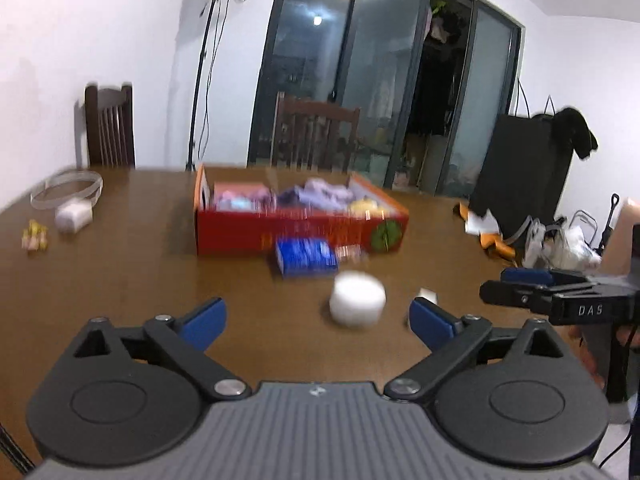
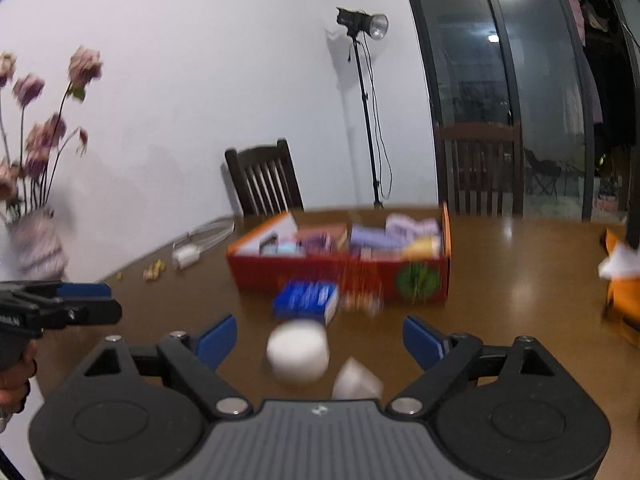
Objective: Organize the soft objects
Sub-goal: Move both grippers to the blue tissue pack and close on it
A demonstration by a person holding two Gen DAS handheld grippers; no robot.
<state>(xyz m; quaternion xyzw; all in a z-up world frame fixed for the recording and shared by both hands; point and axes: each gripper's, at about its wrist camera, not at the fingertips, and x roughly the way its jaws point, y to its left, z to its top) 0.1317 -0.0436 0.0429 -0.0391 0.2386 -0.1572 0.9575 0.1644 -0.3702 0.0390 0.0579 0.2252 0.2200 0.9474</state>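
Observation:
A red cardboard box [image 1: 280, 236] stands mid-table and holds several soft pastel items, purple, pink and yellow. A blue pack [image 1: 306, 257] lies against its front. Closer in, a white round soft lump [image 1: 357, 298] rests on the table with a small white piece [image 1: 427, 294] to its right. My left gripper [image 1: 320, 320] is open, with nothing between its pads. In the right wrist view the white lump [image 2: 298, 350] and a white wedge [image 2: 356, 380] lie between the spread fingers of my open right gripper [image 2: 320, 342], untouched. The box [image 2: 340, 280] sits behind.
A white charger with cable [image 1: 72, 216] and small yellow bits [image 1: 35, 236] lie at the table's left. An orange and white thing [image 1: 482, 224] sits at the right edge. Two wooden chairs [image 1: 110, 128], a lamp stand [image 1: 204, 80] and a flower vase [image 2: 38, 244] surround the table.

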